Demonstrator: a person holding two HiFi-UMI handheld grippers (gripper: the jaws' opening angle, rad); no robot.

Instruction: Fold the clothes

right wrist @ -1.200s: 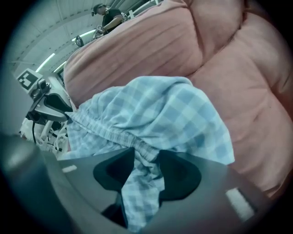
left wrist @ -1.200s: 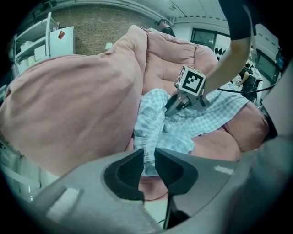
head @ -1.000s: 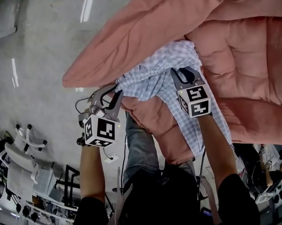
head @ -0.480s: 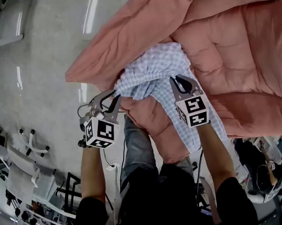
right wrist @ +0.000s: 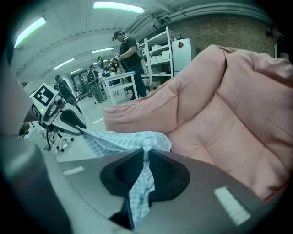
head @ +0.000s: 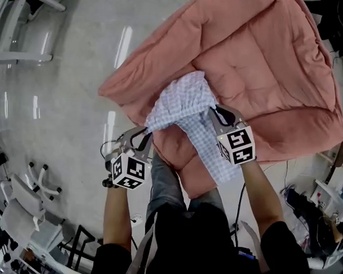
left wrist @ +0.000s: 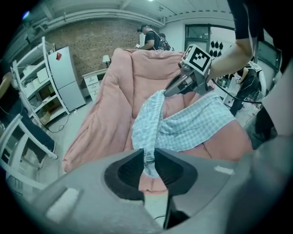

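A light blue checked garment (head: 181, 102) hangs bunched between my two grippers above a big pink quilt (head: 259, 63). My left gripper (head: 142, 134) is shut on one gathered edge; in the left gripper view the cloth (left wrist: 183, 128) runs straight out from between the pads of this gripper (left wrist: 147, 153). My right gripper (head: 220, 112) pinches another bunched part, and a strip of the garment hangs below it. In the right gripper view the cloth (right wrist: 123, 139) is squeezed in the right gripper (right wrist: 146, 153) and stretches left to the other gripper (right wrist: 73, 123).
The quilt (right wrist: 219, 119) lies spread over the floor and rises behind the garment. Grey shiny floor (head: 58, 109) lies to the left, with office chairs (head: 27, 183) at the lower left. Shelves and a white fridge (left wrist: 64, 77) stand at the back. People stand by a table (right wrist: 119, 84).
Both grippers have drawn the garment back toward me, off the quilt's middle toward its near edge. The cloth now hangs more gathered between them.
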